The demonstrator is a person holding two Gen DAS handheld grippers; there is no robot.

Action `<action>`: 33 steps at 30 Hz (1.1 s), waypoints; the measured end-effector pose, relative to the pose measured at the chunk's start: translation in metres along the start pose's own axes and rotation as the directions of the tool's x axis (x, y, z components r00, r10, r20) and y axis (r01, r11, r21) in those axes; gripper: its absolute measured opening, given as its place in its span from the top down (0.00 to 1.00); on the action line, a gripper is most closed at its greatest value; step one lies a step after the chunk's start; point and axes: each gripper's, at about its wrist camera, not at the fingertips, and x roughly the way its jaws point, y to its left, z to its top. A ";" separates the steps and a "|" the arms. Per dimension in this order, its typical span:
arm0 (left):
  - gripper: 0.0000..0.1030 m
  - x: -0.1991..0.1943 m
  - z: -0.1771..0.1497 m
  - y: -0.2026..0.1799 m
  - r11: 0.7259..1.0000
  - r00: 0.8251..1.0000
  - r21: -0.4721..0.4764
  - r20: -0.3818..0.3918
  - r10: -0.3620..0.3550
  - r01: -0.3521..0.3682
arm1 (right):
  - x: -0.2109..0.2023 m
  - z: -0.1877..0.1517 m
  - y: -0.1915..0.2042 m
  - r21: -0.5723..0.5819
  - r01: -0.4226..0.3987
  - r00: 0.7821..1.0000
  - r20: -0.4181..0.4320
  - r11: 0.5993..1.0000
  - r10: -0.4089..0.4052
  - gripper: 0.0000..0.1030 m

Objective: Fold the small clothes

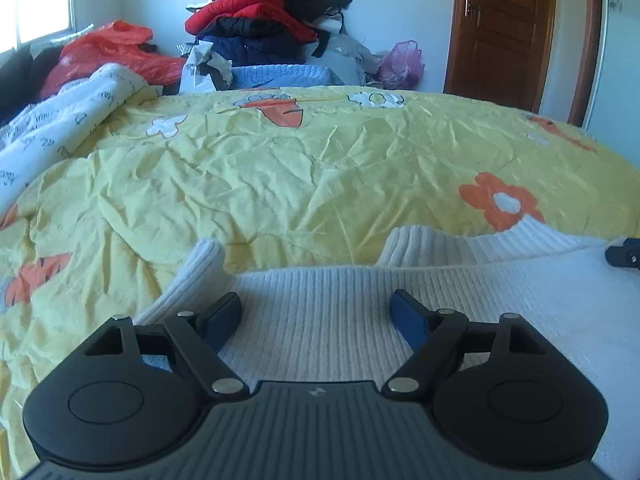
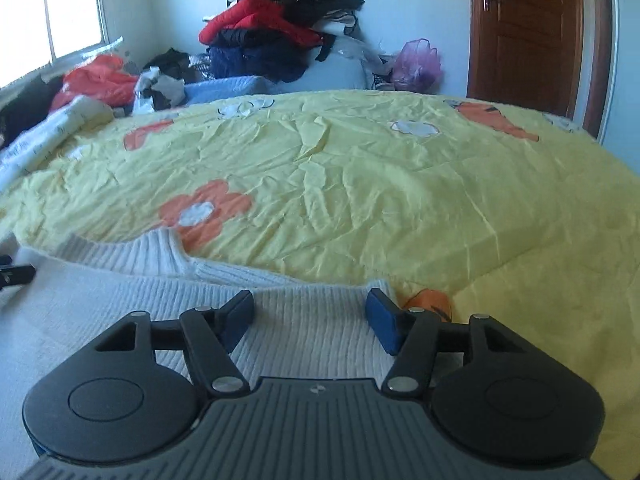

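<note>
White ribbed knit sweater (image 1: 340, 320): laid flat on the near part of the bed, its ribbed collar (image 1: 500, 240) turned toward the far side. One folded sleeve edge (image 1: 200, 268) is seen at the left of the left wrist view.

Left gripper (image 1: 318, 312): held low over the sweater's left portion, jaws spread wide, nothing grasped between the blue pads (image 1: 408, 320). Knit fabric is seen beneath and between the fingers; contact cannot be told.

Right gripper (image 2: 310, 312): held low over the sweater's right edge, jaws likewise spread wide and holding nothing. Its right-hand pad (image 2: 382, 320) is placed just beside the garment's corner, near an orange print on the cover.

Yellow bed cover (image 1: 320, 168): creased, printed with orange and white flowers, spread across the whole bed.

White printed quilt (image 1: 60, 120): bunched at the far left of the bed.

Clothes pile (image 1: 272, 12): red, black and navy garments stacked against the far wall.

Red plastic bag (image 1: 108, 48): beside the window.

Pink bag (image 1: 402, 64): on the floor near the wooden door (image 1: 504, 24).
</note>
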 end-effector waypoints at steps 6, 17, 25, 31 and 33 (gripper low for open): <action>0.19 -0.002 -0.002 -0.001 1.000 1.000 0.001 0.004 0.008 -0.008 | -0.021 0.005 0.013 -0.003 0.084 0.996 0.028 0.996 -0.084 0.41; 0.19 -0.002 -0.002 0.000 1.000 1.000 -0.005 0.006 0.007 -0.007 | -0.013 -0.012 0.047 -0.035 0.029 0.999 -0.023 0.999 -0.030 0.13; 0.19 -0.013 -0.001 0.000 0.999 0.999 -0.007 0.005 0.035 -0.035 | -0.009 -0.012 0.047 -0.049 0.029 0.999 -0.038 0.998 -0.031 0.08; 0.18 -0.067 -0.011 0.006 0.993 0.998 -0.102 0.032 -0.062 0.065 | -0.010 -0.010 0.049 -0.047 0.023 0.999 -0.040 0.999 -0.025 0.07; 0.18 -0.064 -0.018 0.004 0.991 0.997 -0.105 -0.017 -0.080 0.078 | -0.011 -0.009 0.048 -0.044 0.017 0.999 -0.041 0.999 -0.019 0.07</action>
